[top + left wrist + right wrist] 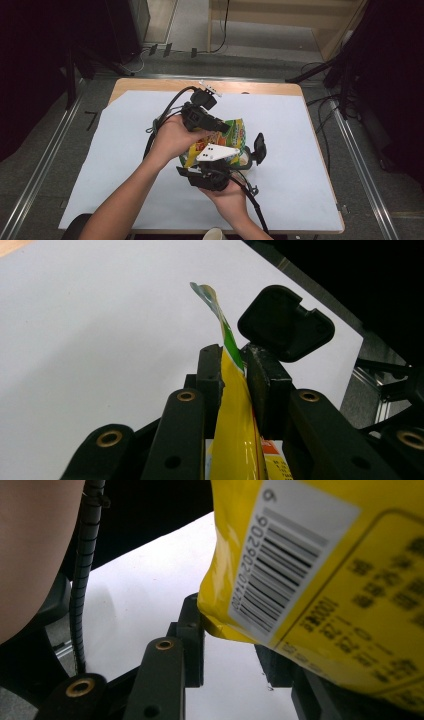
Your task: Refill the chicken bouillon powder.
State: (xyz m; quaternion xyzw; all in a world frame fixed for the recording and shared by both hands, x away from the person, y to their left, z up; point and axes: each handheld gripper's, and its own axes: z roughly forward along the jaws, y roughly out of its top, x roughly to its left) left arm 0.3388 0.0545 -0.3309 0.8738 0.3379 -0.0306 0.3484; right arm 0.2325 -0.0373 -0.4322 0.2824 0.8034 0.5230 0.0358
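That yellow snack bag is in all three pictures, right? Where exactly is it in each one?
High view: the snack bag is at the middle, held between both hands above the white sheet.
Left gripper view: the bag's thin edge rises from bottom centre, pinched in the black jaws.
Right gripper view: upper right, barcode side facing the camera.
Shared landmark: the white sheet.

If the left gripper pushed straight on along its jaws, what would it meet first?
Apart from the yellow packet clamped in the left gripper, probably the black pad of the other gripper just ahead; depth is unclear.
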